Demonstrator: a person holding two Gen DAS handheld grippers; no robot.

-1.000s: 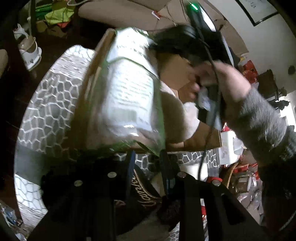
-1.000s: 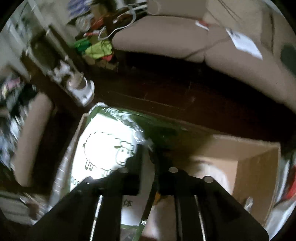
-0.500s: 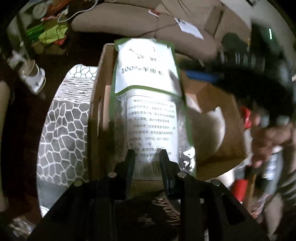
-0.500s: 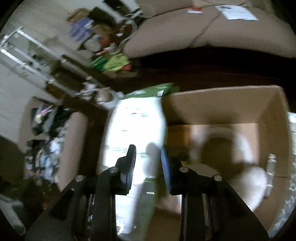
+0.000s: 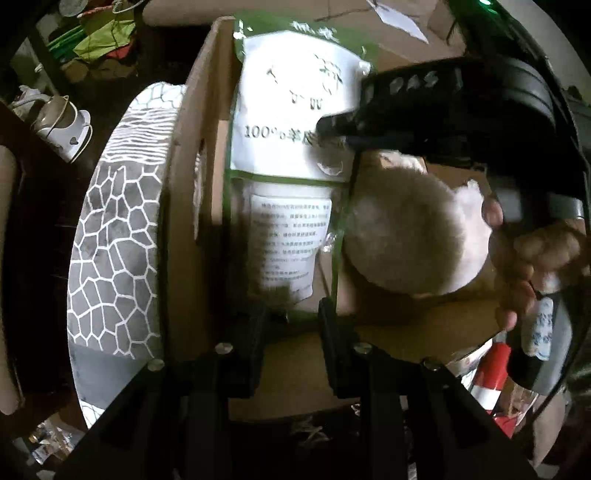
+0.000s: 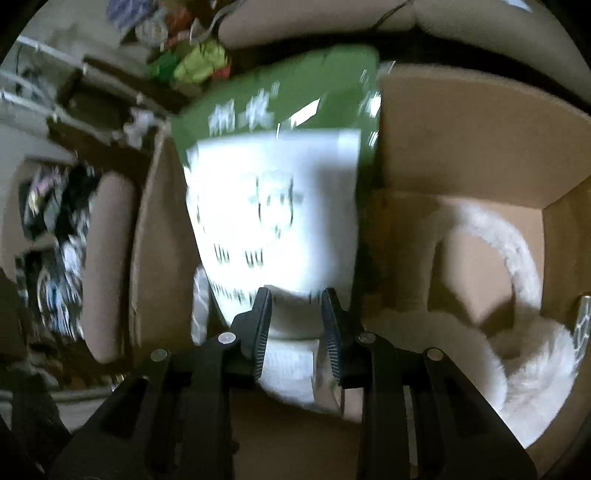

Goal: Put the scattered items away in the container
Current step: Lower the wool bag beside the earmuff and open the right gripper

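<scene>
A green and white plastic packet (image 5: 284, 177) lies along the left side of an open cardboard box (image 5: 192, 229), its far end over the rim. White fluffy earmuffs (image 5: 410, 232) lie in the box to its right. My left gripper (image 5: 291, 317) is open at the packet's near end, jaws apart on either side of it. My right gripper (image 6: 297, 314) is open just above the packet (image 6: 273, 192), with the earmuffs (image 6: 517, 332) to its right. In the left wrist view the right gripper's black body (image 5: 443, 107) hangs over the box.
The box (image 6: 461, 140) stands on a grey cushion with a white honeycomb pattern (image 5: 114, 240). A white slipper (image 5: 62, 125) lies on the dark floor at left. A beige sofa (image 6: 406, 22) is behind the box. Clutter lies at the right (image 5: 495, 376).
The packet has come down from a tilt into the box. My left gripper has opened and let go of it. My right gripper has moved closer over the packet.
</scene>
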